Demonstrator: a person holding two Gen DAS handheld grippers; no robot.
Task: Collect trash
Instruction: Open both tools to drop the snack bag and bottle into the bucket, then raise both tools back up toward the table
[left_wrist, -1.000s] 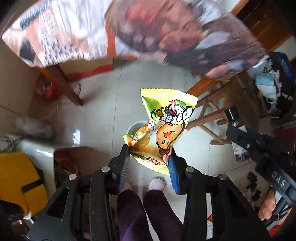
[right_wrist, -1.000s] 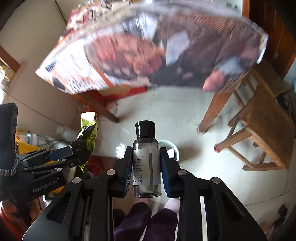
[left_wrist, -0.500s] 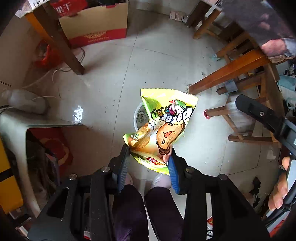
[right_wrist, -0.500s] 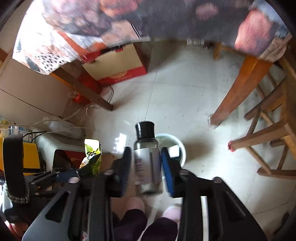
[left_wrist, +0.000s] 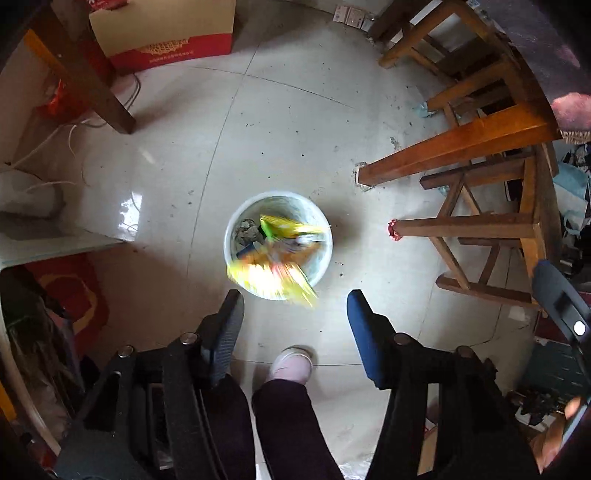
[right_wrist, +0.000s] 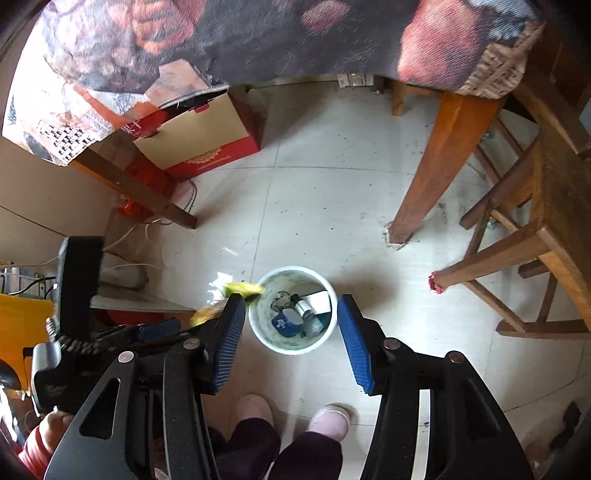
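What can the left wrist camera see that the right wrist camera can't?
Only the left wrist view shows the yellow snack bag spread out and blurred over the white bin, partly across its near rim, with the left hand-held gripper open above it.

Only the right wrist view shows clearly inside the bin: the small bottle lying among other trash. It also shows the patterned tablecloth overhead and the open right hand-held gripper.

Both show the bin, the red and tan cardboard box, wooden table legs and the person's pink slippers.
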